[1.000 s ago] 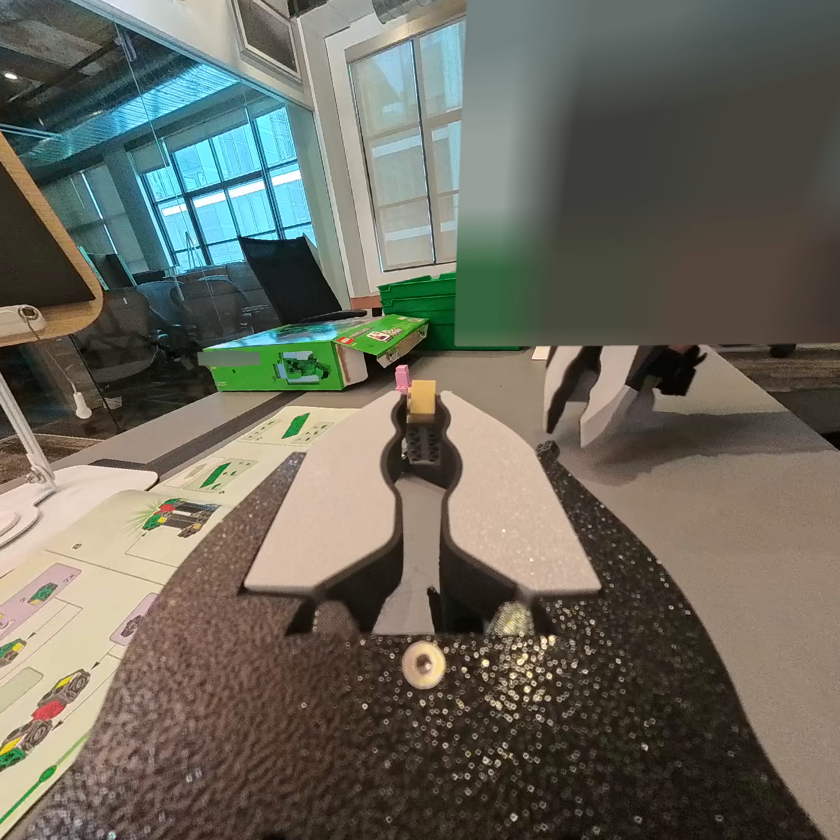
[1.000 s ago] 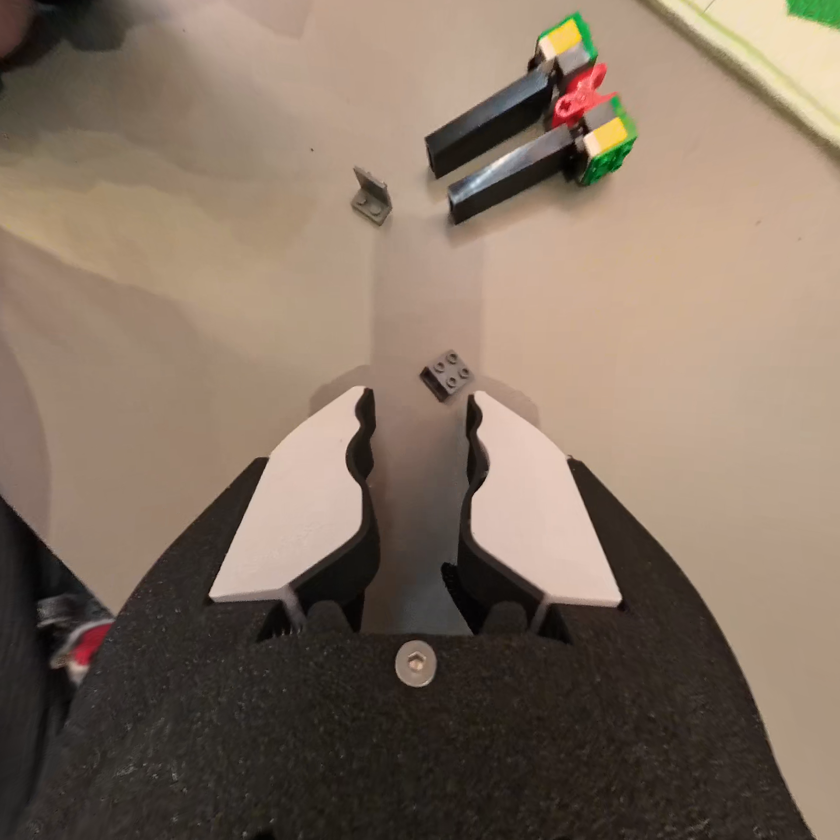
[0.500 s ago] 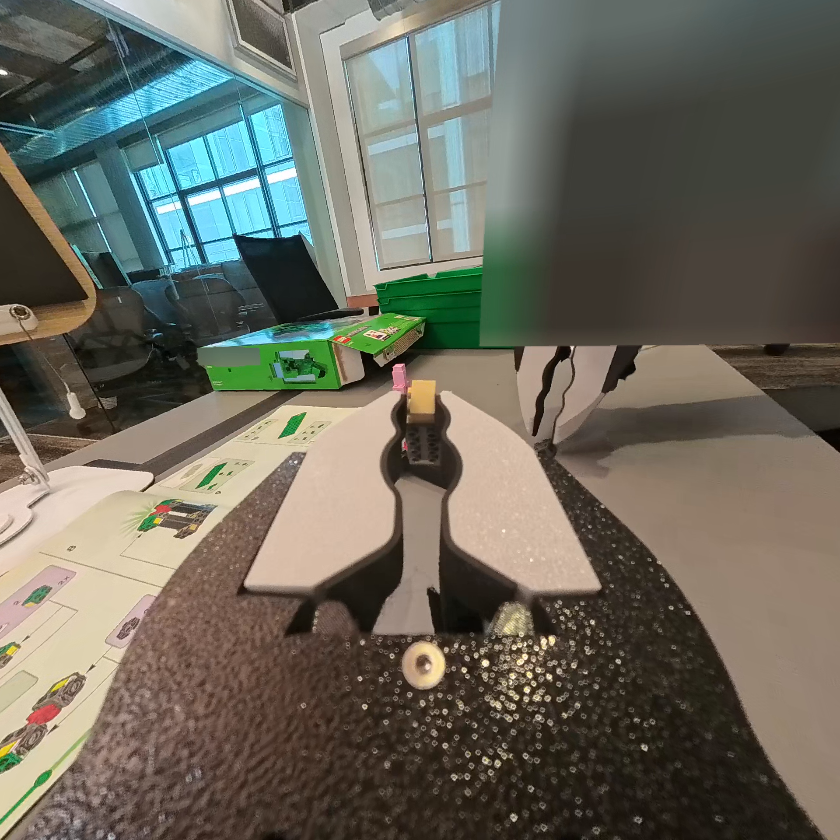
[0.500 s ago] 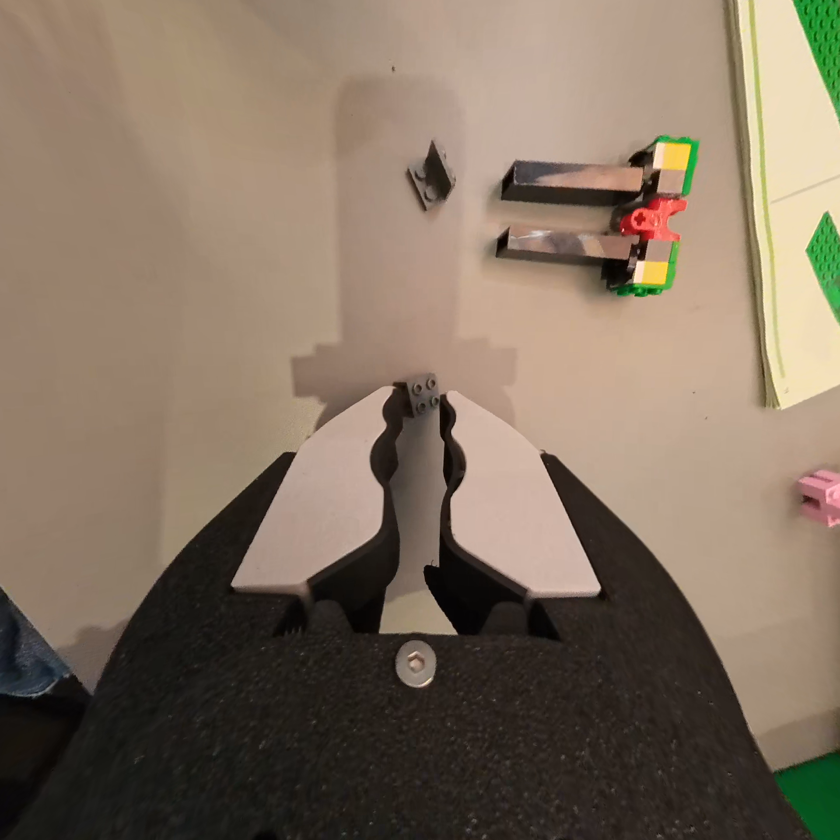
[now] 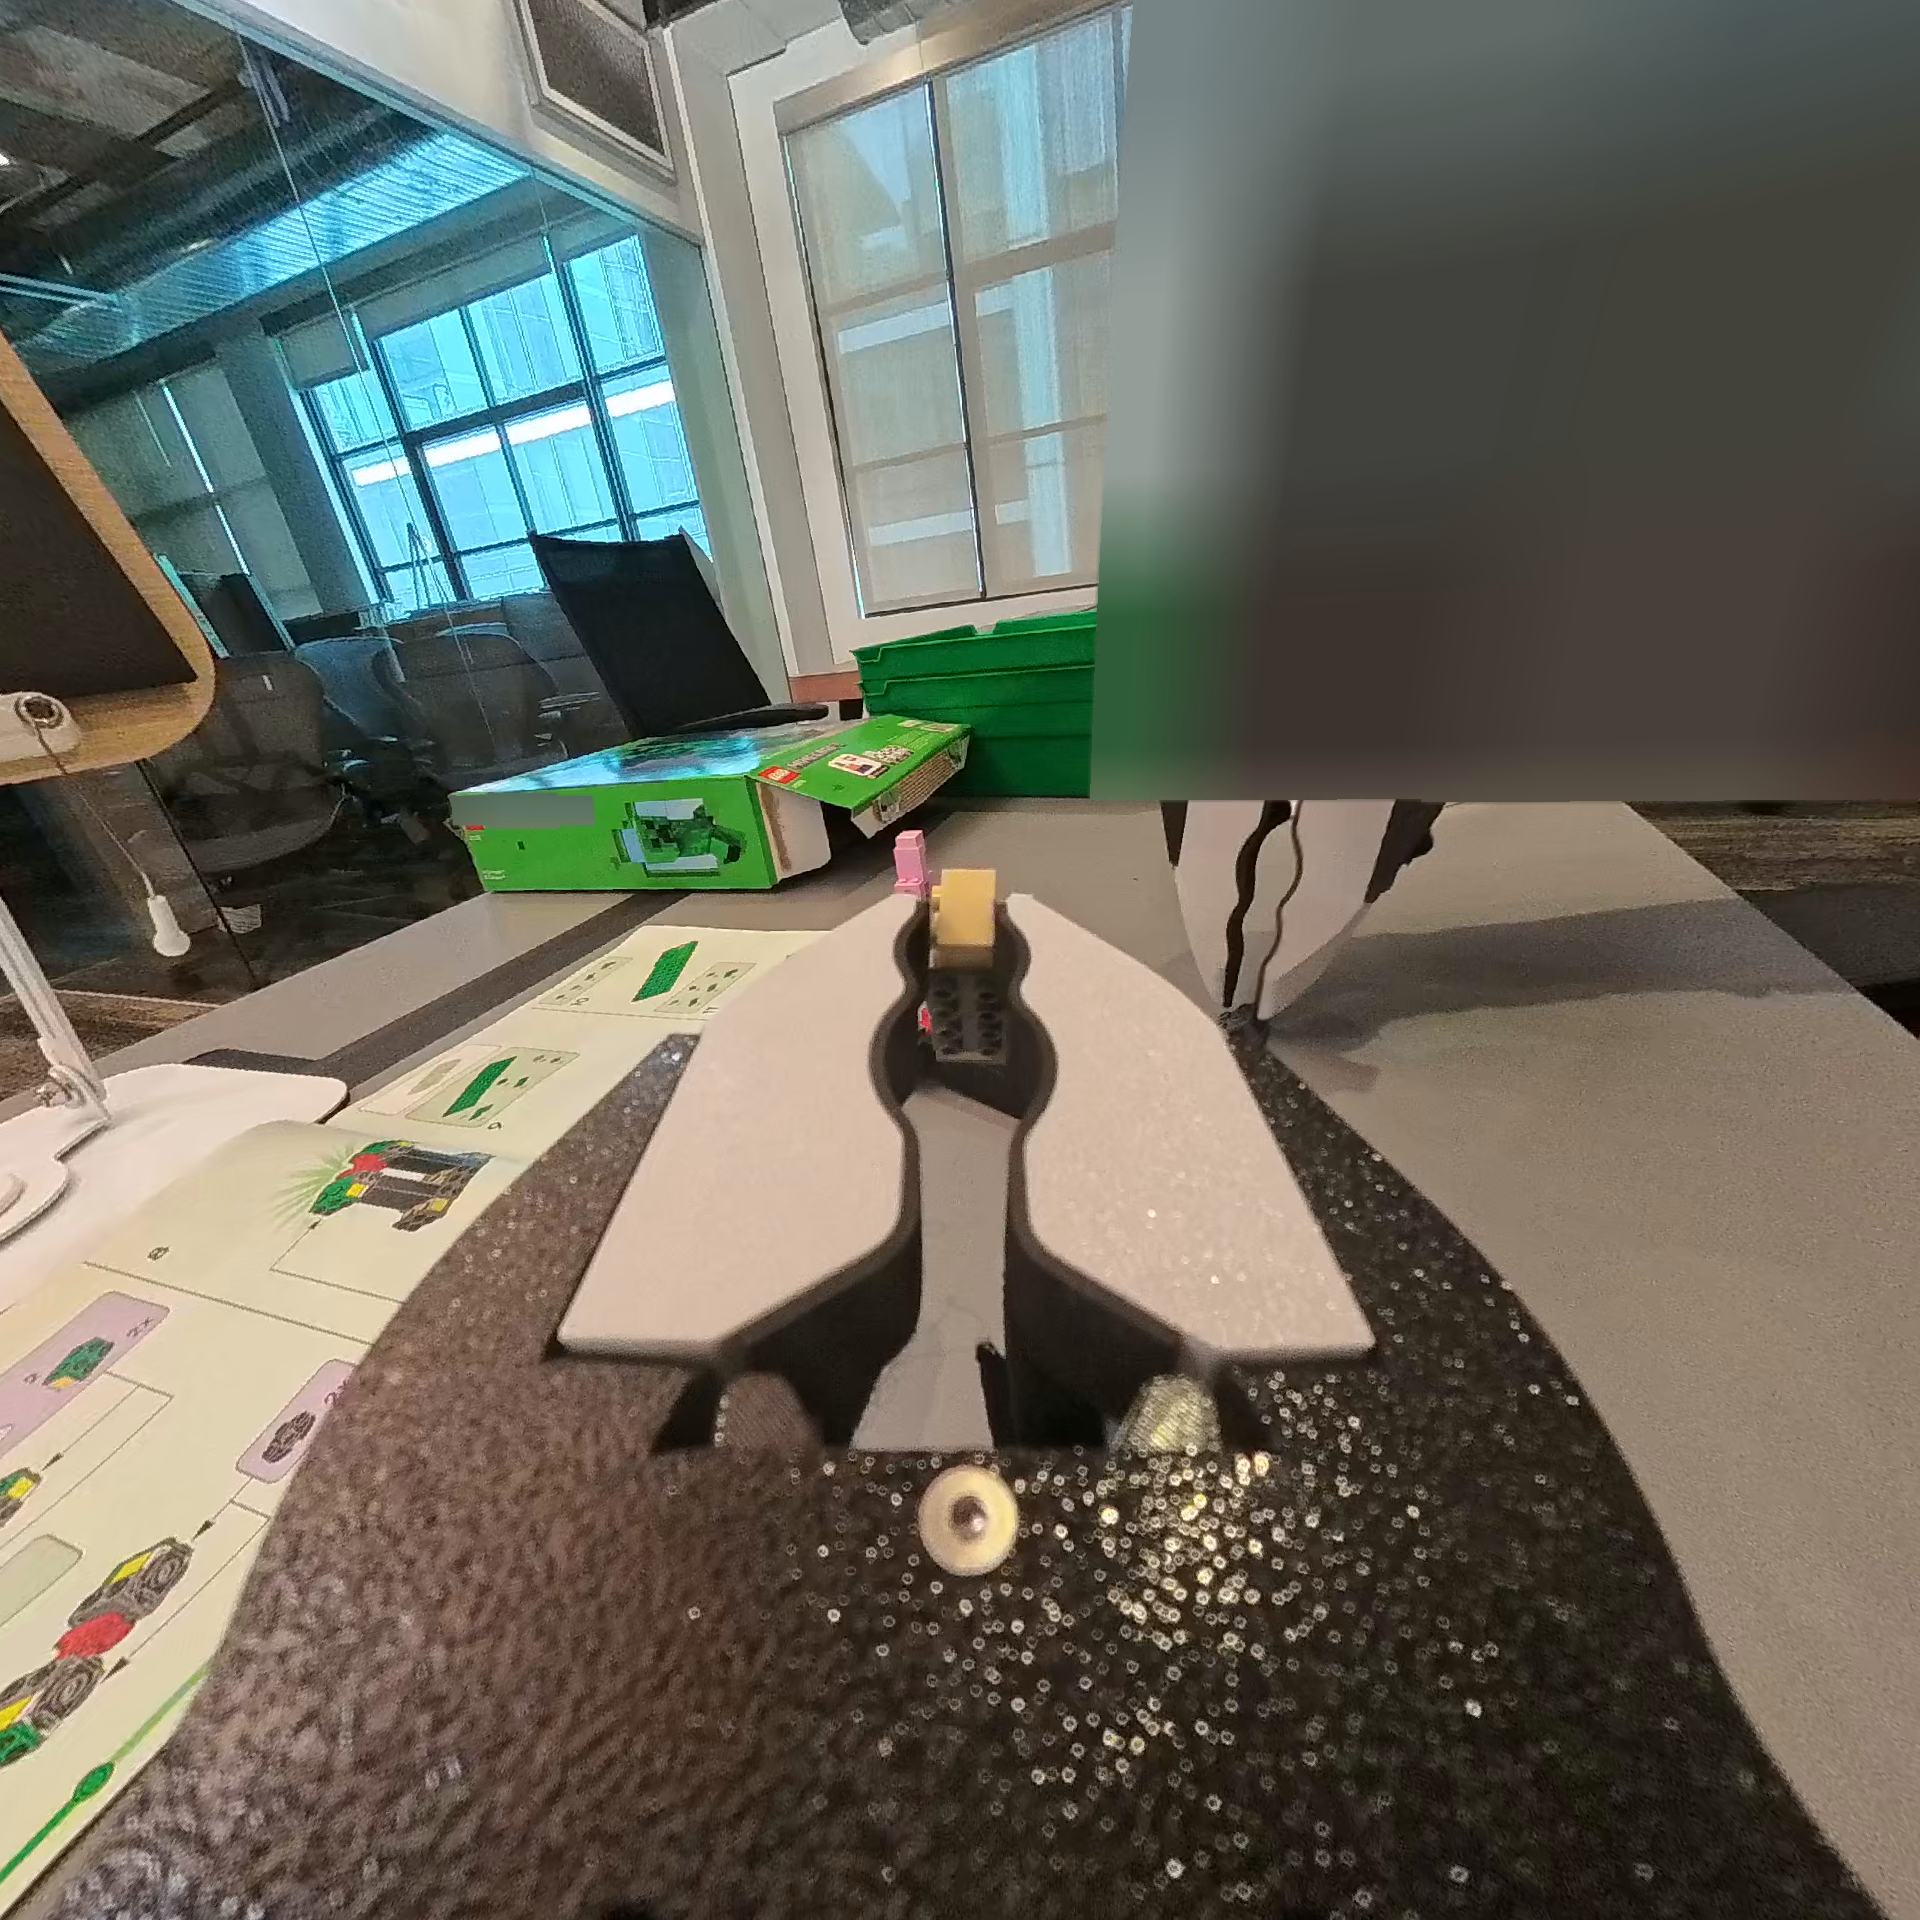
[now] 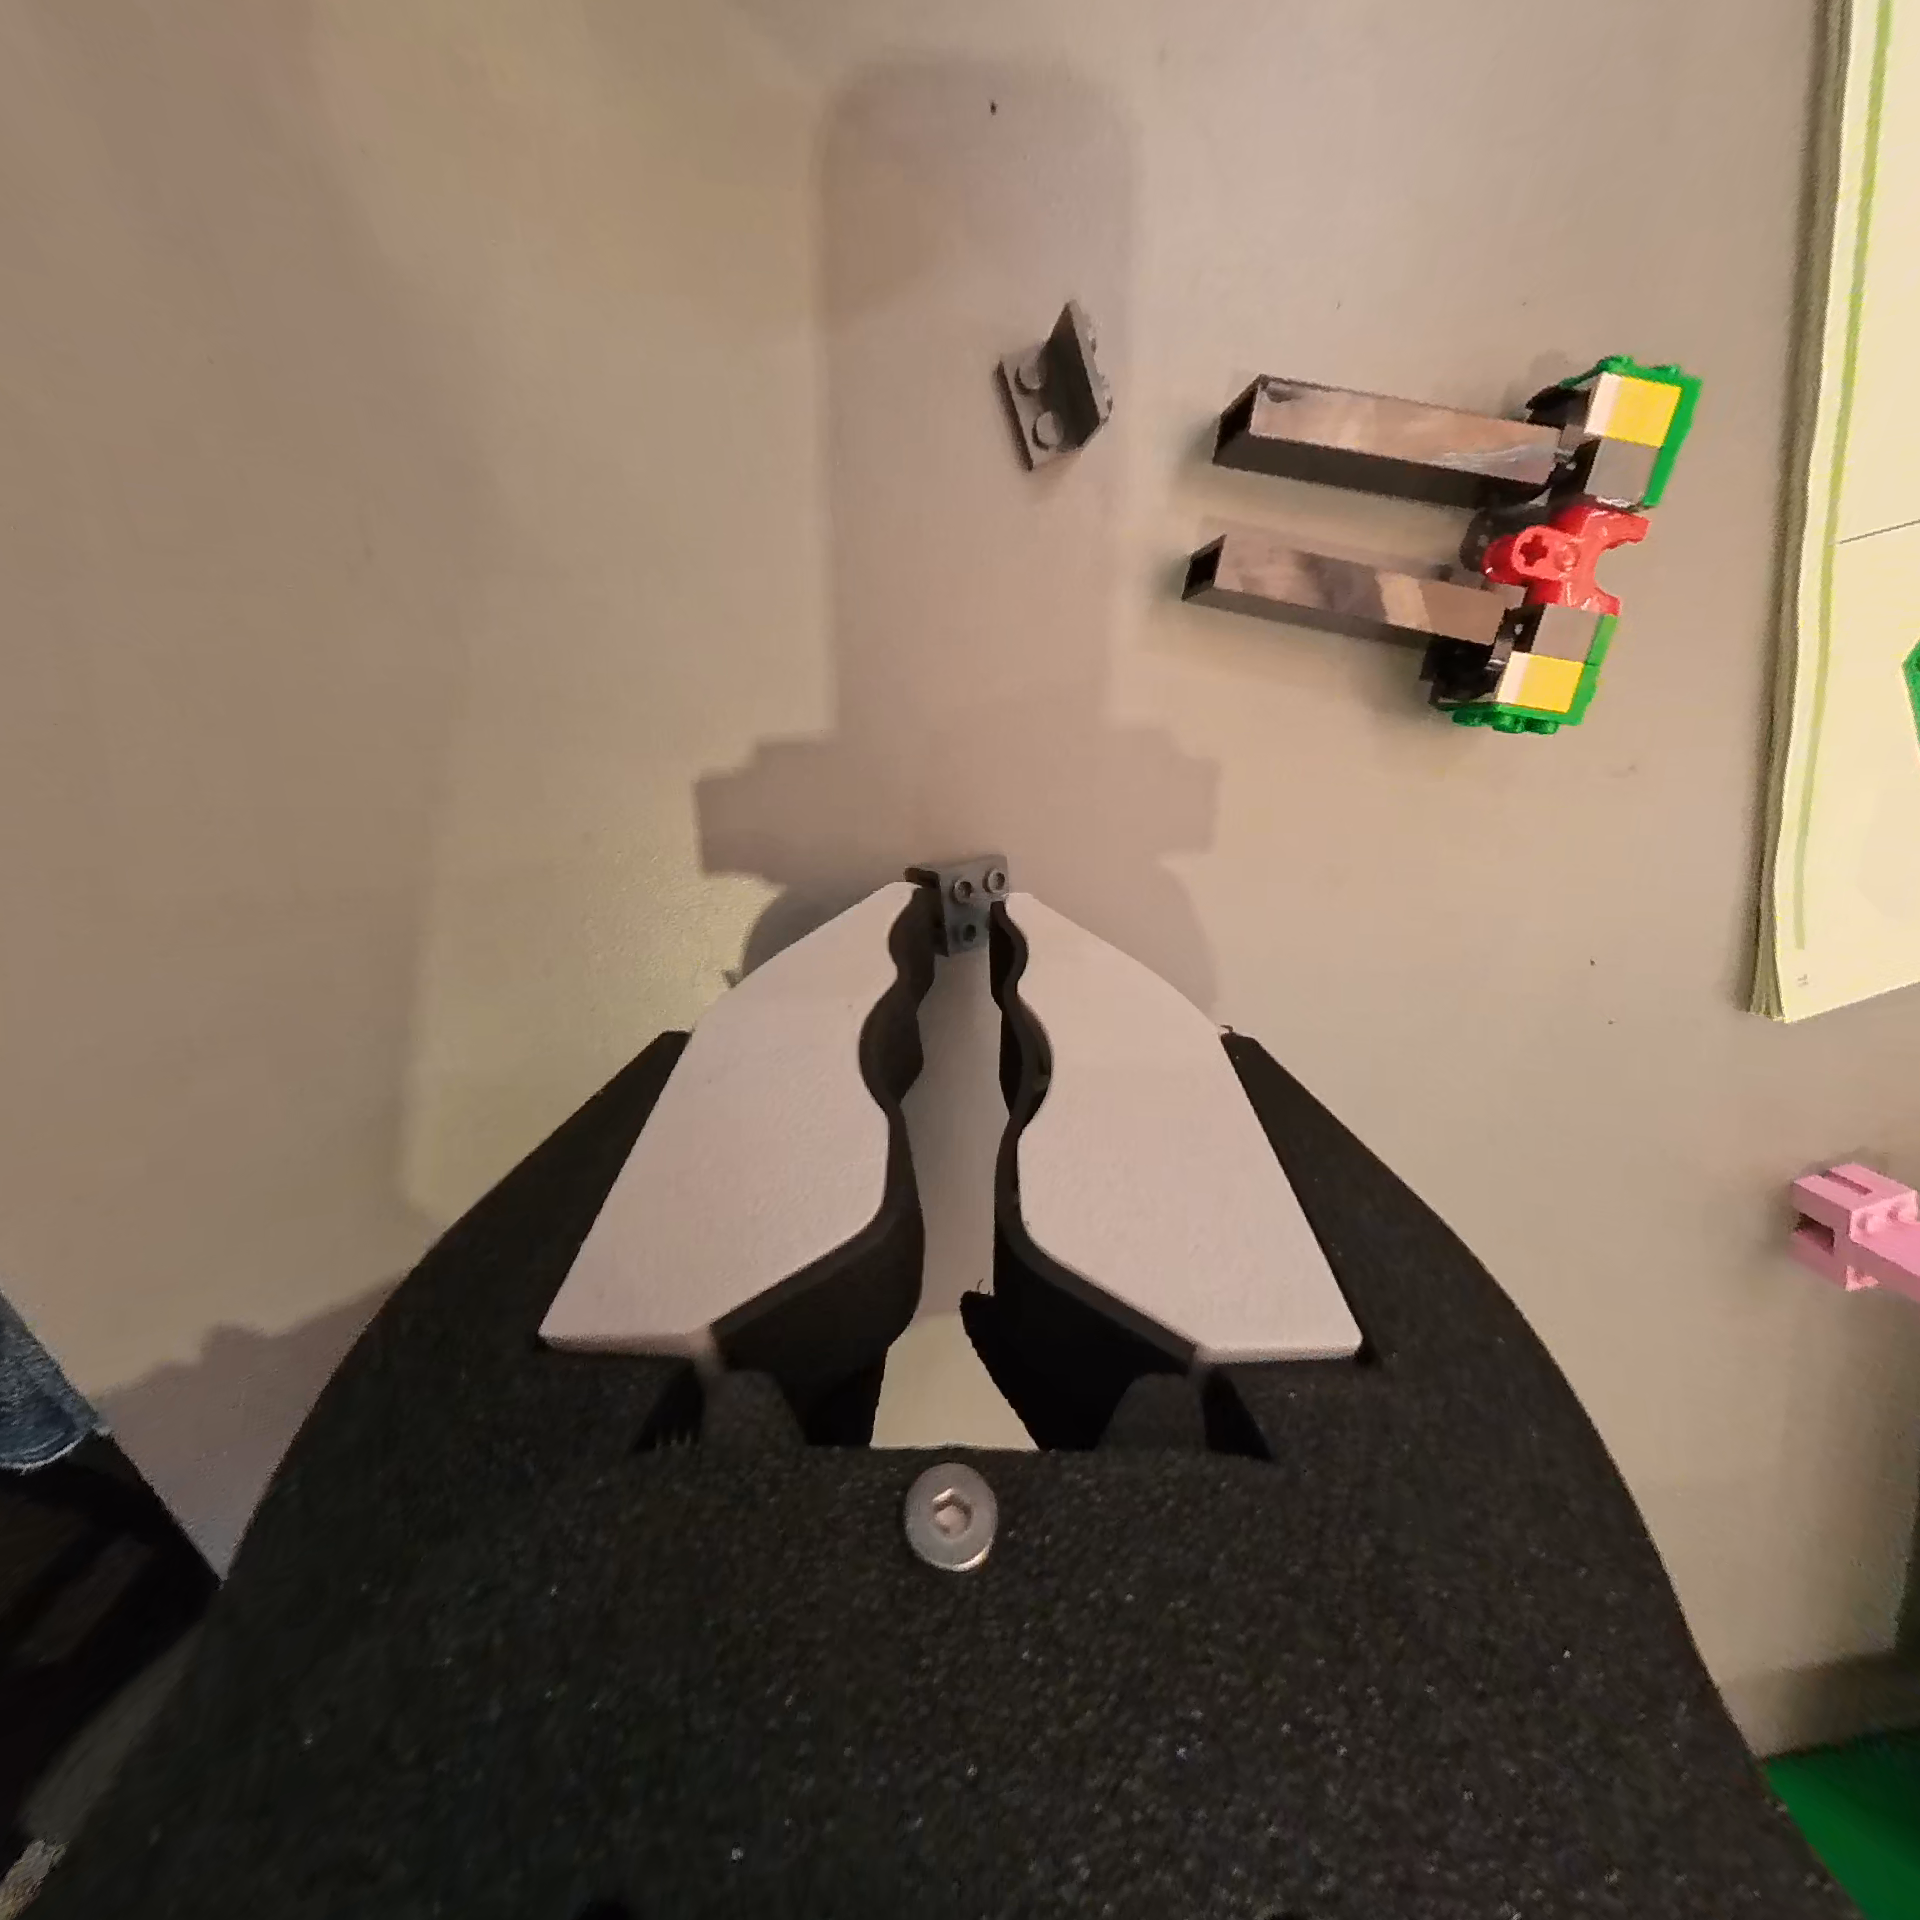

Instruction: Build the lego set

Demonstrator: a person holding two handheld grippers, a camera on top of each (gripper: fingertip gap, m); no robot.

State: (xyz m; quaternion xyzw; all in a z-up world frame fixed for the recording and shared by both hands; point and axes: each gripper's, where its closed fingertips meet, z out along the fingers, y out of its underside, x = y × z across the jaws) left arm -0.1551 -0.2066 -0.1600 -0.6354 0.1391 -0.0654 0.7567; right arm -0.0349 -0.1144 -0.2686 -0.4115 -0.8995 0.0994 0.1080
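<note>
My left gripper (image 5: 961,920) is shut on a small lego assembly (image 5: 966,961) with a dark grey studded brick, a tan piece on top and a pink piece at its far side. My right gripper (image 6: 956,904) is shut on a small dark grey 2x2 brick (image 6: 964,902) at its fingertips, down at the grey table. In the left wrist view the right gripper (image 5: 1262,1003) points down at the table just right of my left fingers. A built piece with two black bars, a red connector and green and yellow ends (image 6: 1455,551) lies far right.
A grey bracket piece (image 6: 1055,387) lies on the table beyond the right gripper. A pink piece (image 6: 1860,1236) shows at the right edge. The instruction booklet (image 5: 208,1299) lies at left, a green lego box (image 5: 665,821) and green bins (image 5: 987,686) stand behind. Some 20 centimeters of space lies between my two pairs of fingers.
The right gripper came down over the small grey brick and shut on it. The left gripper has held its assembly nearly still.
</note>
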